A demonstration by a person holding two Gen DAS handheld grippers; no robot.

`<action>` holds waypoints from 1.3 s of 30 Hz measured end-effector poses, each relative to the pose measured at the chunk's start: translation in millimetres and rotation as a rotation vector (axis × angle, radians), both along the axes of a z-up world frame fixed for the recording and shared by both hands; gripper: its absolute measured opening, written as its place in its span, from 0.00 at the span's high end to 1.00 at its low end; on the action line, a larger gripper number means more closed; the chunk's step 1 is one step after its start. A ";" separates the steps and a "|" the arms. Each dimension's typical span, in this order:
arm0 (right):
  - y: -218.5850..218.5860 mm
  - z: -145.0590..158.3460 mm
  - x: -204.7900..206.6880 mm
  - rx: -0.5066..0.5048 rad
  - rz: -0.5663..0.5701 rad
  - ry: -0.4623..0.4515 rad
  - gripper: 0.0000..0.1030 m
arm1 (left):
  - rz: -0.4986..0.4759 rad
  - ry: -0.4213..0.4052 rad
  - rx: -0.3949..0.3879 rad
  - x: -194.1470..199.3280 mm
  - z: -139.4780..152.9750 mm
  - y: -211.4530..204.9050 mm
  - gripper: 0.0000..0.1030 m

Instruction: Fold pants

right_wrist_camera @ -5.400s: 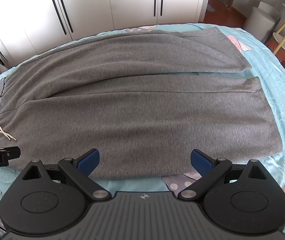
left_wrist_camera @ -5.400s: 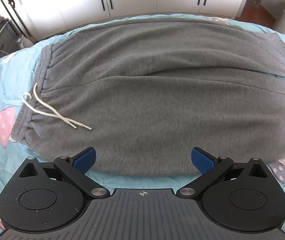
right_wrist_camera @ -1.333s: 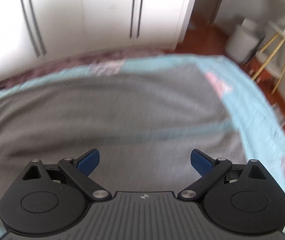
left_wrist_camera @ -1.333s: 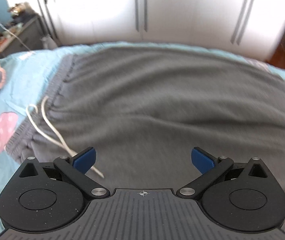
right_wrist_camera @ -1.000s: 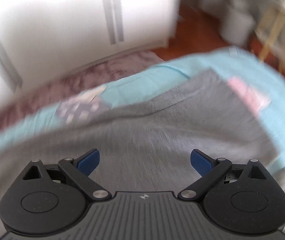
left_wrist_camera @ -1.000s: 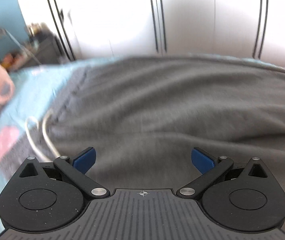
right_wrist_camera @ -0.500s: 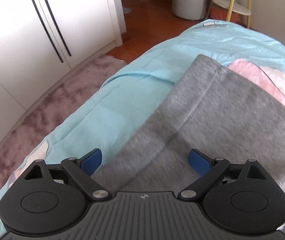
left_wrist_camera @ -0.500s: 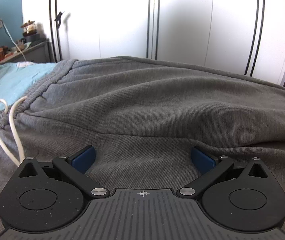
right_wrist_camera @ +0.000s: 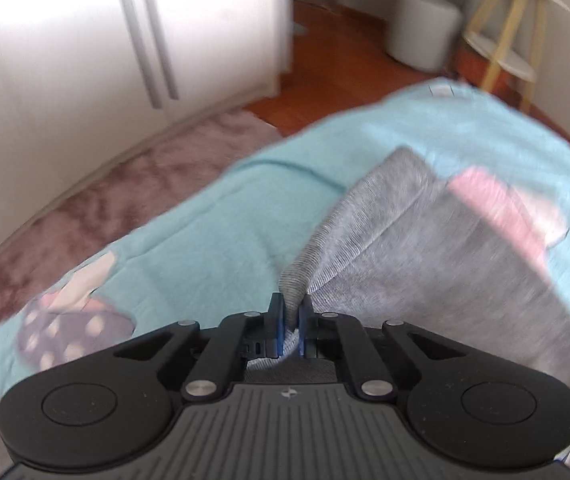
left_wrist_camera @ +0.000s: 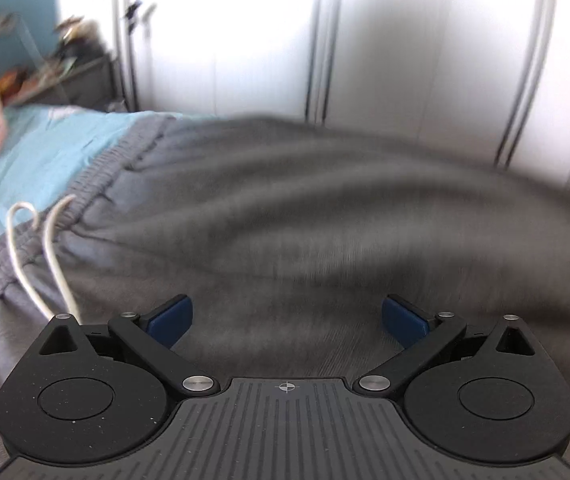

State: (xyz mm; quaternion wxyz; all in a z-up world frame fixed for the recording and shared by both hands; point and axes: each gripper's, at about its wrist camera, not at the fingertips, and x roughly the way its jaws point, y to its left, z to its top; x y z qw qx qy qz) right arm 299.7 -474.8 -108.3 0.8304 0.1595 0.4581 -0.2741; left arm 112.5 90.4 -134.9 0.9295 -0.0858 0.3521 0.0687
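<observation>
Grey sweatpants (left_wrist_camera: pixel 305 216) lie spread on a bed with a light blue sheet (left_wrist_camera: pixel 45 148). In the left wrist view the elastic waistband (left_wrist_camera: pixel 97 184) runs up the left side, with a white drawstring (left_wrist_camera: pixel 51 256) looping over it. My left gripper (left_wrist_camera: pixel 287 316) is open and empty, low over the fabric near the waist. In the right wrist view my right gripper (right_wrist_camera: pixel 290 322) is shut on the far edge of a pant leg (right_wrist_camera: pixel 425 264), near its hem (right_wrist_camera: pixel 401 164). The pinched fabric rises in a ridge from the jaws.
White wardrobe doors (left_wrist_camera: pixel 365 40) stand behind the bed. A dark side table with clutter (left_wrist_camera: pixel 65 72) is at far left. Beyond the bed's far edge are a mauve rug (right_wrist_camera: pixel 105 200), wood floor, a white stool (right_wrist_camera: pixel 425 32) and a wooden side table (right_wrist_camera: pixel 517 32).
My right gripper has shut on the pant leg's edge and lifted it into a ridge. My left gripper stays open and has shifted slightly over the waist area; the view is blurred.
</observation>
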 end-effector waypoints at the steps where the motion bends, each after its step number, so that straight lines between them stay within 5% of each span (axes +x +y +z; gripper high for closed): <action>1: 5.8 10.4 -9.0 -0.027 0.057 0.010 0.94 | 0.003 -0.028 -0.063 3.2 15.6 7.0 0.00; 6: 30.2 57.7 -91.3 -0.055 0.236 -0.032 0.94 | -0.007 -0.083 -0.312 64.5 71.3 27.0 0.00; 10: 30.2 47.5 -171.9 0.049 0.177 -0.090 0.94 | -0.029 0.078 -0.406 148.4 65.3 16.8 0.00; 14: 29.2 1.4 -232.6 0.185 0.112 -0.125 0.95 | 0.009 0.222 -0.465 207.8 35.9 5.0 0.00; 18: 7.2 -31.0 -247.9 0.334 0.031 -0.170 0.95 | 0.064 0.286 -0.510 231.6 7.6 6.2 0.31; 21: 9.8 -25.0 -238.9 0.271 0.070 -0.160 0.91 | 0.074 0.332 -0.492 245.9 -11.0 2.5 0.43; 23: 16.1 -18.2 -231.7 0.196 0.090 -0.141 0.73 | 0.058 0.348 -0.428 252.8 -16.1 -5.5 0.54; 25: 26.1 -12.8 -222.2 0.064 0.113 -0.110 0.59 | 0.037 0.352 -0.379 255.3 -14.3 -11.6 0.62; 27: 36.2 -11.0 -212.0 -0.097 0.134 -0.071 0.56 | 0.005 0.348 -0.331 258.5 -14.0 -16.1 0.72; 30: 49.6 -9.3 -199.0 -0.276 0.208 -0.052 0.56 | 0.004 0.355 -0.312 259.7 -15.7 -11.8 0.88; 31: 54.8 -9.6 -192.3 -0.333 0.241 -0.064 0.70 | 0.020 0.351 -0.345 256.6 -14.8 -7.2 0.92; 32: 56.1 -11.5 -188.7 -0.351 0.274 -0.074 0.94 | 0.039 0.344 -0.387 253.5 -13.6 -1.7 0.92; 35: 36.1 -7.2 -179.1 -0.187 0.236 -0.107 0.94 | 0.031 0.308 -0.430 243.3 1.6 5.3 0.93; 39: -7.5 32.2 -184.7 0.089 0.087 -0.303 0.95 | -0.003 0.227 -0.471 225.4 41.4 12.4 0.93</action>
